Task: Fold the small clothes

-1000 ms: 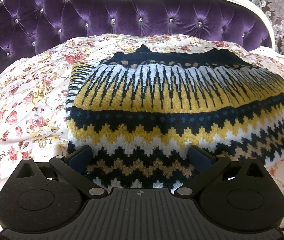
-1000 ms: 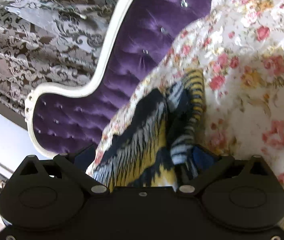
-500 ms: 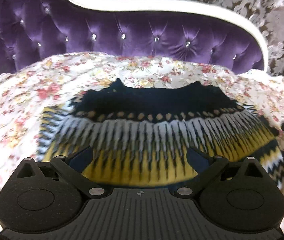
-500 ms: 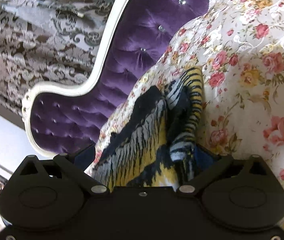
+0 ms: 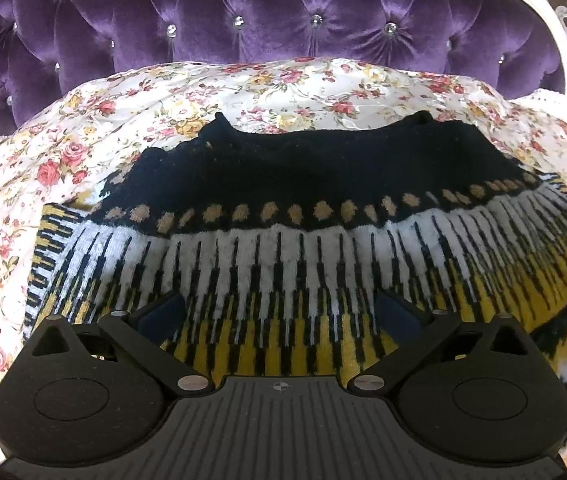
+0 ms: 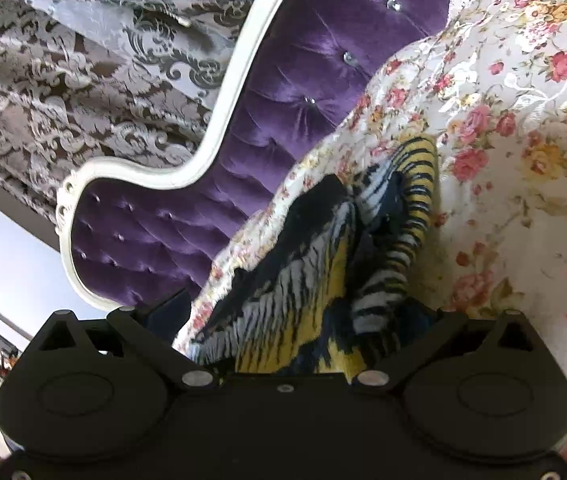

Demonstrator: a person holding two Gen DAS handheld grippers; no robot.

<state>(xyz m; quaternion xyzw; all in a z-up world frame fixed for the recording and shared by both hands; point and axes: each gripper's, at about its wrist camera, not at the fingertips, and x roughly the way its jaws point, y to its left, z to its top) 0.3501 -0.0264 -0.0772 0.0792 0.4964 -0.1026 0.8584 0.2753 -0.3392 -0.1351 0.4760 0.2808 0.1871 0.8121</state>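
My left gripper [image 5: 279, 312] hangs spread over the black, white and yellow patterned knit sweater [image 5: 303, 248] on the floral bedspread [image 5: 123, 120]. My right gripper [image 6: 295, 316], jaws just closing, straddles its bunched edge, not yet clamped.

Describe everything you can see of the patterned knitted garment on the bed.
The knitted garment is a thick, fuzzy knit lying spread on the floral bedspread before the purple tufted headboard. A black band with tan dots runs along its far edge, then white-and-black spikes, yellow, and zigzag rows at the right. In the right wrist view one bunched edge sits between the right tool's spread fingers, which have just been closing.
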